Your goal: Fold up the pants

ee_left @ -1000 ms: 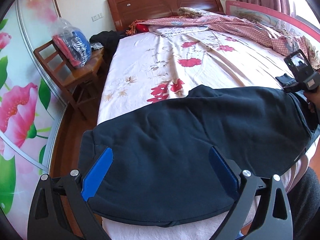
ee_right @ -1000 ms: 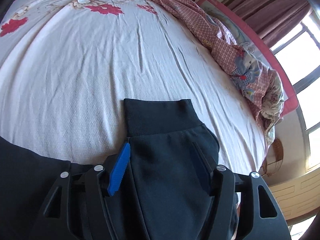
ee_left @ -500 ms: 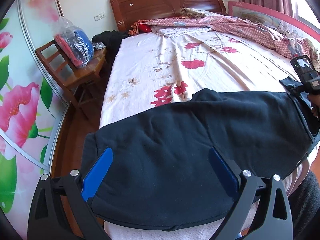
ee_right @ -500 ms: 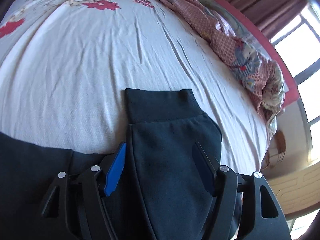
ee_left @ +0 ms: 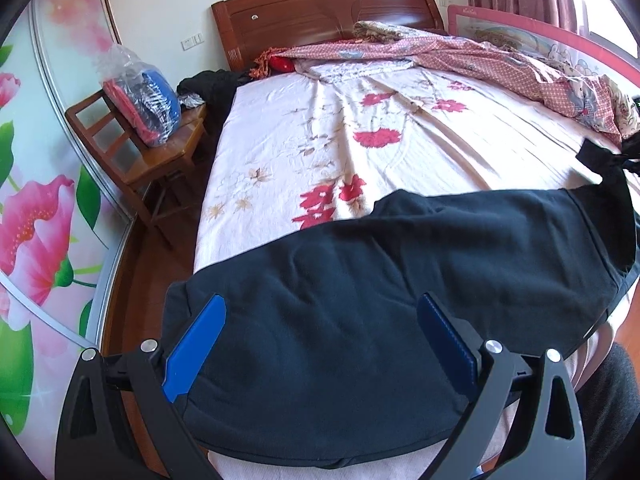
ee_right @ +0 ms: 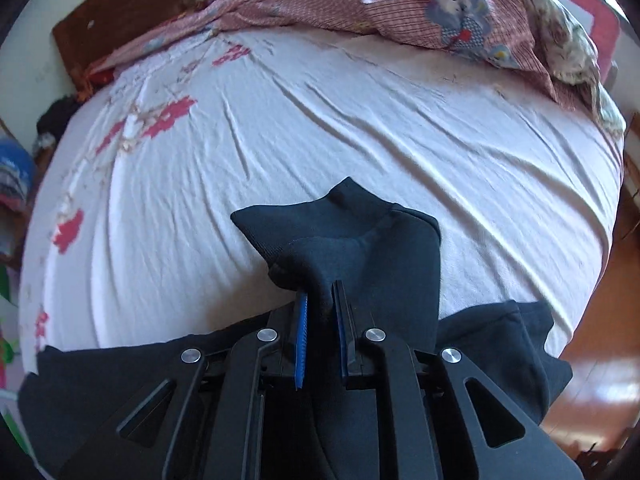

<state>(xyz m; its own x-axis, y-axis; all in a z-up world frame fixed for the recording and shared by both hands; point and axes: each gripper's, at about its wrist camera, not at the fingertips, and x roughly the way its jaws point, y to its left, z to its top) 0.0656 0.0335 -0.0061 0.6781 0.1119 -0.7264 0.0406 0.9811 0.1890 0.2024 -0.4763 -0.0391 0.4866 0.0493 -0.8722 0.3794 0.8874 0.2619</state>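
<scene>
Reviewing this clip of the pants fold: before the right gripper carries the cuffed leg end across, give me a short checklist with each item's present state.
1. Right gripper clamped on the dark navy sweatpants: ok; the fabric is pinched between its blue pads just behind the ribbed cuff.
2. Cuff clear of the floral white bedsheet: ok; it stands bunched above the sheet.
3. Left gripper anchoring the other end: not ok; its jaws stand wide open either side of the cloth.
4. Sweatpants body flat: ok; only shallow wrinkles.
5. Landing area free: ok; the pink checked quilt lies far off near the headboard.
6. Both leg layers caught: cannot tell.
</scene>
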